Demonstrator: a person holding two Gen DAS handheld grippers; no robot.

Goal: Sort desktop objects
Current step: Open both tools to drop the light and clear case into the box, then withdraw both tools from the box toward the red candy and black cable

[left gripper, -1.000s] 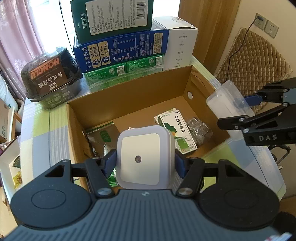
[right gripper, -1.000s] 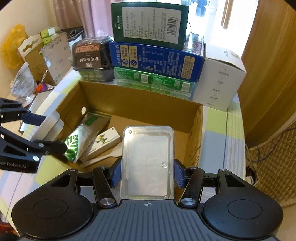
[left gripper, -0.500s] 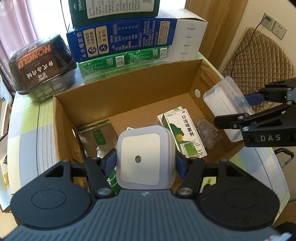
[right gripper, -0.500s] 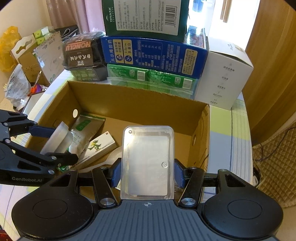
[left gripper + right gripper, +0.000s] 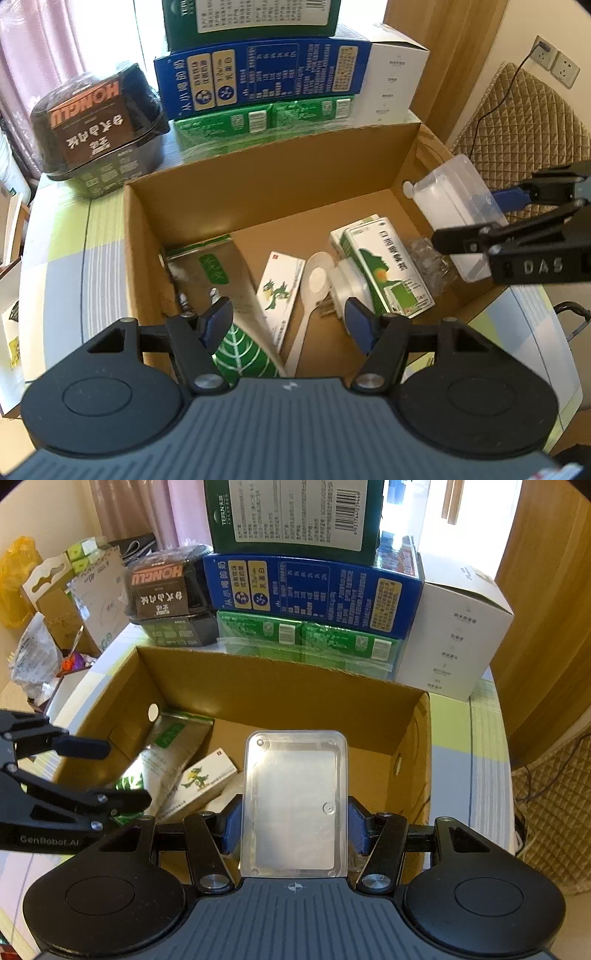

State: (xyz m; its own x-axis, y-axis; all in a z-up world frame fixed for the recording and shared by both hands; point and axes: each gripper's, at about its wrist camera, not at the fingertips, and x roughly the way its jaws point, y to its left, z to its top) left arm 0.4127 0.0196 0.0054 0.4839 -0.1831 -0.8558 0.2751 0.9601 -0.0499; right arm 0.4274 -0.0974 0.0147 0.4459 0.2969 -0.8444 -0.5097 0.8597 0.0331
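Observation:
An open cardboard box [image 5: 277, 184] holds a silver-green pouch [image 5: 218, 273], a small dragon-print box [image 5: 280, 291], a white spoon [image 5: 314, 284], a green-white medicine box [image 5: 388, 269] and a white night light [image 5: 351, 284] lying prongs-down beside the spoon. My left gripper [image 5: 288, 310] hangs open over the box's near side, nothing between its fingers. My right gripper [image 5: 294, 812] is shut on a clear plastic case [image 5: 295, 801], held above the box's right part. In the left wrist view that case [image 5: 454, 206] sits at the box's right wall.
Behind the box stands a stack: green packs, a blue carton [image 5: 258, 77], a dark green box on top, a white box [image 5: 391, 85] at its right. A black tub [image 5: 99, 122] is at the back left. A quilted chair cushion [image 5: 517, 122] lies to the right.
My left gripper has opened and let go of the white night light, which now lies in the box. Both grippers have moved forward over the box.

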